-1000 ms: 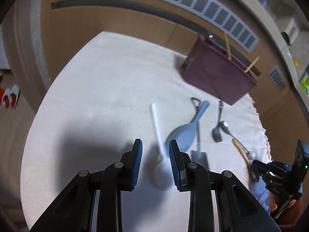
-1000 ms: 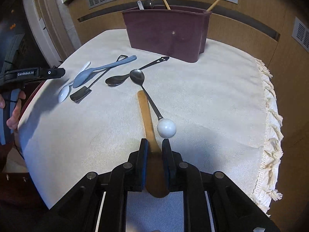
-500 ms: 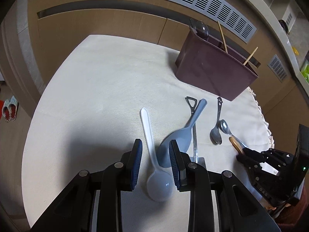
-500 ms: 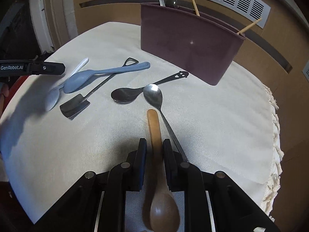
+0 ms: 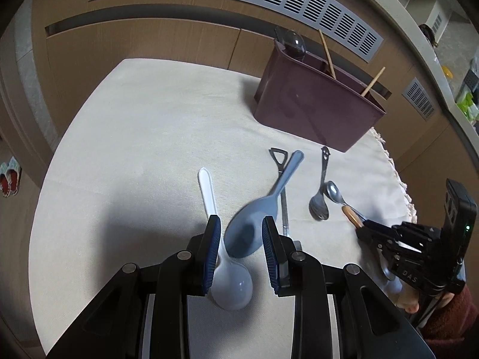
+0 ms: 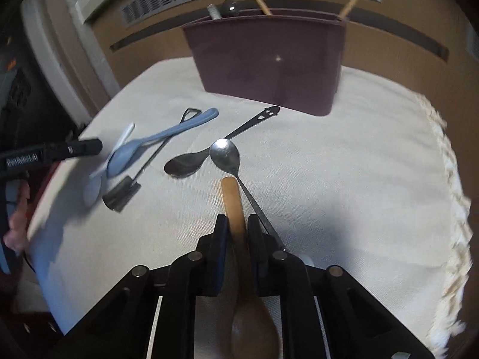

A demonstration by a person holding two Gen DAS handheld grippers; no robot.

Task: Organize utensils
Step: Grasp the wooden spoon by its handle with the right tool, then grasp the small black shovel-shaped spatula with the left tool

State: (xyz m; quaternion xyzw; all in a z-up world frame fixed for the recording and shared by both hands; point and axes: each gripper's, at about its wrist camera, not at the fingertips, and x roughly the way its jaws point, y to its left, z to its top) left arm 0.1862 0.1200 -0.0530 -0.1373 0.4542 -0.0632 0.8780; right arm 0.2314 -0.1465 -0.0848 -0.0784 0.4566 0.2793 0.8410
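Note:
My right gripper (image 6: 237, 224) is shut on the handle of a wooden spoon (image 6: 232, 200), bowl end toward me; it also shows in the left wrist view (image 5: 360, 229). My left gripper (image 5: 241, 233) is open, its jaws over the bowl of a blue rice paddle (image 5: 254, 218) and beside a white plastic spoon (image 5: 223, 263). A maroon utensil holder (image 5: 314, 107) stands at the back of the table (image 6: 263, 62) with chopsticks and a dark utensil in it.
On the cream tablecloth (image 5: 149, 137) lie a black shovel-shaped spoon (image 6: 134, 179), a dark metal spoon (image 6: 191, 161) and a silver spoon (image 6: 227, 155) touching the wooden one. A fringed cloth edge (image 6: 449, 179) runs along the right. Wood cabinets stand behind.
My right gripper slid forward along the wooden spoon's handle and shut on it. My left gripper moved right, from over the white spoon to over the blue paddle.

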